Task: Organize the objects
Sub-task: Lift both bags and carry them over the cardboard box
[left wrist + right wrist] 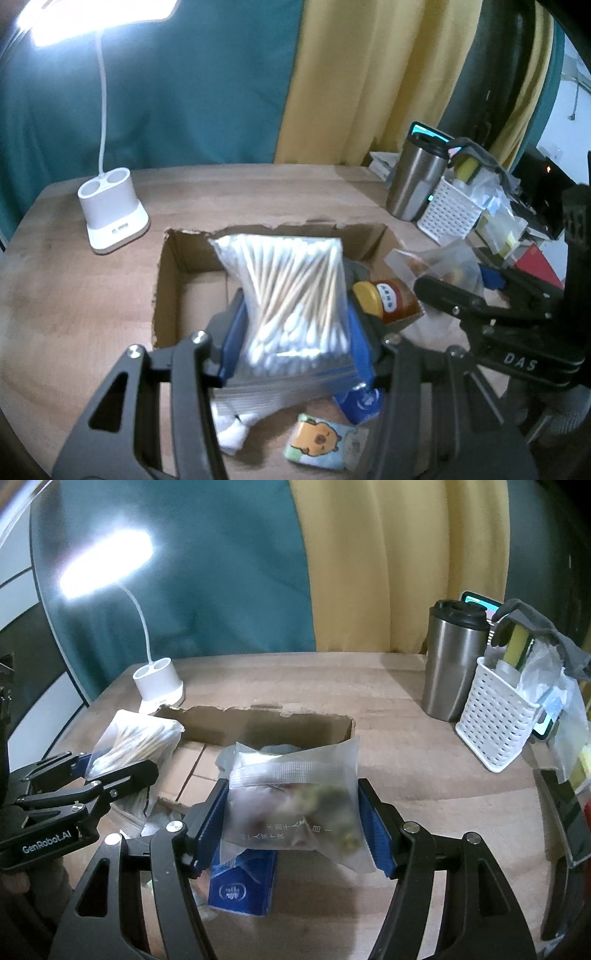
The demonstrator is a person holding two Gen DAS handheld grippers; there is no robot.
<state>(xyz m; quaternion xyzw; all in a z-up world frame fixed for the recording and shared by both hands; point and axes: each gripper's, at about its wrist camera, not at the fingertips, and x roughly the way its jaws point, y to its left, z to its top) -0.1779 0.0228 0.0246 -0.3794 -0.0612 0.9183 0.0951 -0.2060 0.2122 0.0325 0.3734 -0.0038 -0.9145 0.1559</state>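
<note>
Left tongs (pixel 295 354) are clenching a cotton-swab bag (pixel 291 291) above the cardboard box (pixel 173 295); right tongs (pixel 291 823) are gripping a frosted snack pouch (pixel 295 801) over the desk (pixel 424 786), just beside the box.

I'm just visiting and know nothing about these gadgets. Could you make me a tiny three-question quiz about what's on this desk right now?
1. True or false: the left gripper holds a bag of cotton swabs.
2. The right gripper holds: A) steel tumbler B) frosted snack pouch C) white basket
3. Fill in: both held items hang near the open cardboard ____.

Key: 1 true; 2 B; 3 box.
</note>
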